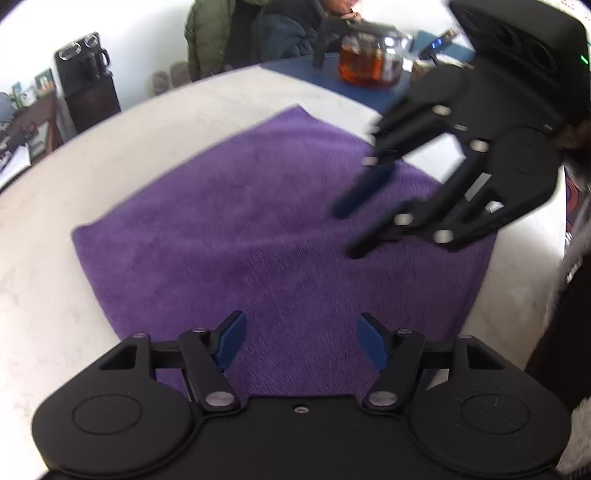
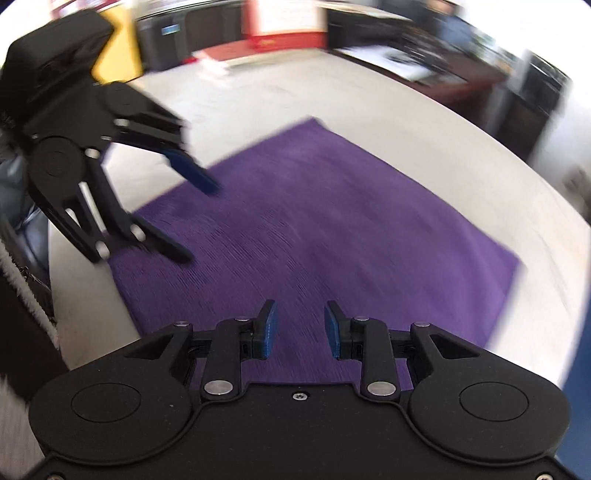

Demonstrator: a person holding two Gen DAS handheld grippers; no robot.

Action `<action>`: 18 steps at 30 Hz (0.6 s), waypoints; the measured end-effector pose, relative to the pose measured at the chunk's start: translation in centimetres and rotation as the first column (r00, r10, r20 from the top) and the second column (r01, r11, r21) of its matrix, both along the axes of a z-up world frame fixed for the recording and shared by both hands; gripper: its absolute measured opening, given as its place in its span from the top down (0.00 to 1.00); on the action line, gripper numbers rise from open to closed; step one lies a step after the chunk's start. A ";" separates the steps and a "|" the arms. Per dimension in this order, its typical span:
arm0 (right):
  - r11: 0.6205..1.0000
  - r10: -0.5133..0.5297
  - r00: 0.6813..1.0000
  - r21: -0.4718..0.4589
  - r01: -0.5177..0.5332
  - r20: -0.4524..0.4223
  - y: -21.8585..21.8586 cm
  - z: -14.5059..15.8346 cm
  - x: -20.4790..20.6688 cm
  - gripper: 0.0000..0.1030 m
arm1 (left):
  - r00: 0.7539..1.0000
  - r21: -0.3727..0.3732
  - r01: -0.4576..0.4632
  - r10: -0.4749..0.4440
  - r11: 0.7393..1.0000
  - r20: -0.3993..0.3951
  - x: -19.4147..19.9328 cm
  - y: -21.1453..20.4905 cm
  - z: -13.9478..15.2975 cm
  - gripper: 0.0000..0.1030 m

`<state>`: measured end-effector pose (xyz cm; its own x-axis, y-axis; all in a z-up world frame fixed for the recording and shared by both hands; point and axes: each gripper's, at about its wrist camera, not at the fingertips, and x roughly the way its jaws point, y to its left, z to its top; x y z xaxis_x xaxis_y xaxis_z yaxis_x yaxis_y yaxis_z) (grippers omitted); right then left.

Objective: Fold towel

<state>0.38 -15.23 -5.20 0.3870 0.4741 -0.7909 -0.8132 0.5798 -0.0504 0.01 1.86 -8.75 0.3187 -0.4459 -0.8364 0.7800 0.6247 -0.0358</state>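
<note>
Purple towel (image 1: 258,221) lies flat beneath both parted jaws.

A pale, cream-white tabletop (image 1: 110,155) fills the room's middle. Behind it stands a plain white wall (image 1: 147,33) and a dark wooden cabinet (image 1: 92,99) with a black machine (image 1: 79,59) on top. A blue mat (image 1: 317,74) carries a glass teapot of amber tea (image 1: 369,62).
</note>
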 end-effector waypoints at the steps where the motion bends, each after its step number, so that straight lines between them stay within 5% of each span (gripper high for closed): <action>1: 0.999 0.047 0.999 0.000 -0.047 0.000 1.0 -0.5 0.8 0.74 | 1.000 0.001 0.000 0.000 1.000 0.000 -0.2 0.1 -0.1 0.38; 6: 0.994 0.103 0.995 0.024 -0.102 -0.001 -0.2 -2.4 4.2 0.73 | 0.999 -0.009 -0.030 0.030 1.000 -0.023 -0.9 1.1 -0.1 0.37; 14: 0.969 -0.246 0.967 -0.014 0.248 0.063 -7.2 -2.0 10.7 0.68 | 0.999 0.011 -0.014 0.015 1.000 -0.036 -1.6 0.9 -0.2 0.37; 18: 0.988 -0.123 0.990 0.097 0.116 0.067 -3.2 -1.3 10.0 0.68 | 0.999 0.014 -0.016 0.016 1.000 -0.046 -1.5 0.9 -0.3 0.37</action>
